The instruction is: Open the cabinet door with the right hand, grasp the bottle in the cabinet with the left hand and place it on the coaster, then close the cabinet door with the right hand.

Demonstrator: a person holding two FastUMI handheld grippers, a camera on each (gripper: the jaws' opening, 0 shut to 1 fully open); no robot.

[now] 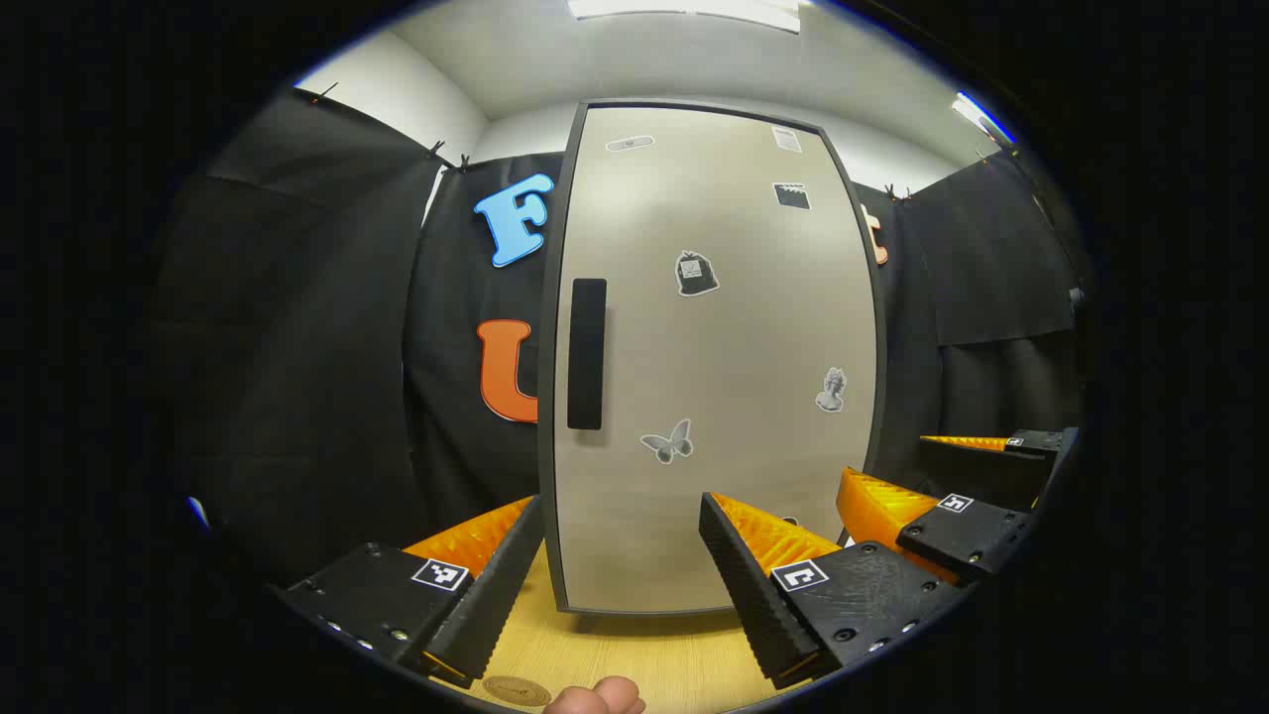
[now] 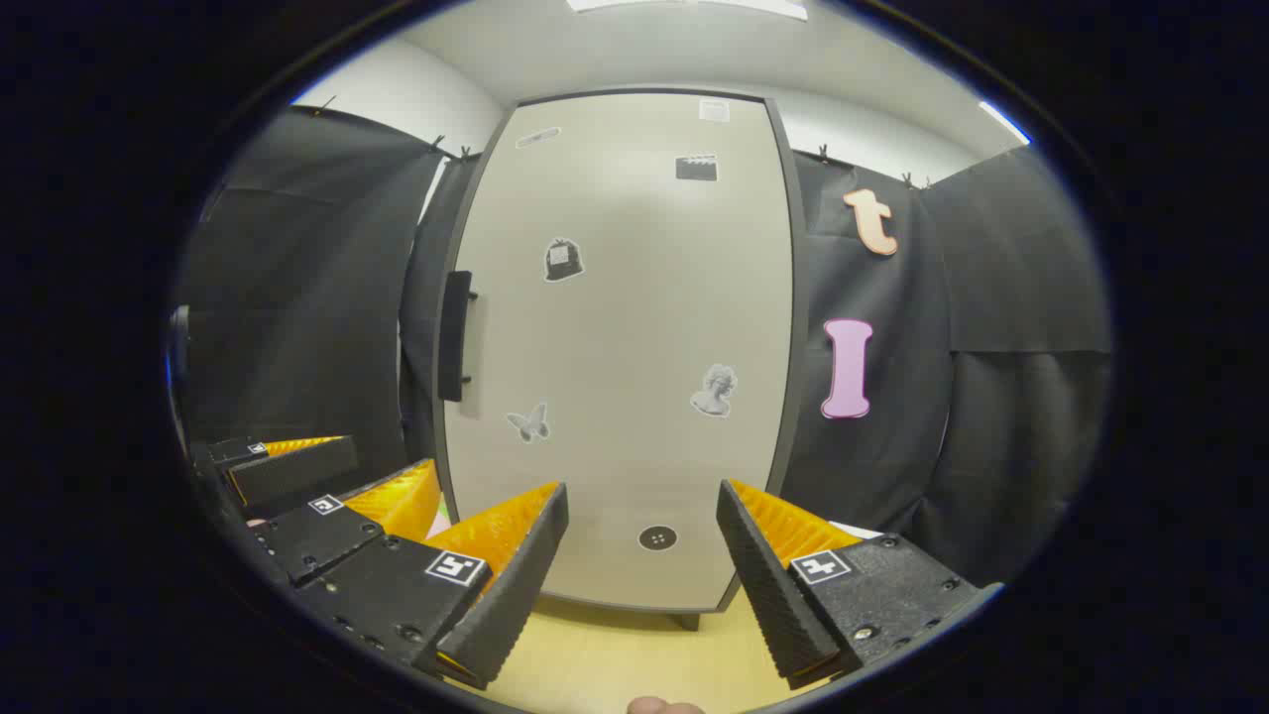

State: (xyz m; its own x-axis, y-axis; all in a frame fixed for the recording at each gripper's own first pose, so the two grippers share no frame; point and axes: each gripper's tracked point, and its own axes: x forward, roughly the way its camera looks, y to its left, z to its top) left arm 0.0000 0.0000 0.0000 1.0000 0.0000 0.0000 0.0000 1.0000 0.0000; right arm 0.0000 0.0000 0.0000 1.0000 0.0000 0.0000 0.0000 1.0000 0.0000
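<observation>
While cabinet door (image 2: 615,347) is shut, bottle stays hidden inside. Your right gripper (image 2: 639,585) and left gripper (image 1: 620,585): fingers apart, empty. Take handle (image 2: 455,337) at door's left edge; rigid bar, door likely light. Coaster (image 1: 516,691) lies near table edge.

A light wooden tabletop (image 1: 634,664) lies below, black cloth (image 2: 1021,397) hangs around, and a ceiling light (image 1: 684,10) glows overhead.

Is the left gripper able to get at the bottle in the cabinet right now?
Probably not: the cabinet door looks shut in front of the open left gripper, and the handle is untouched.
</observation>
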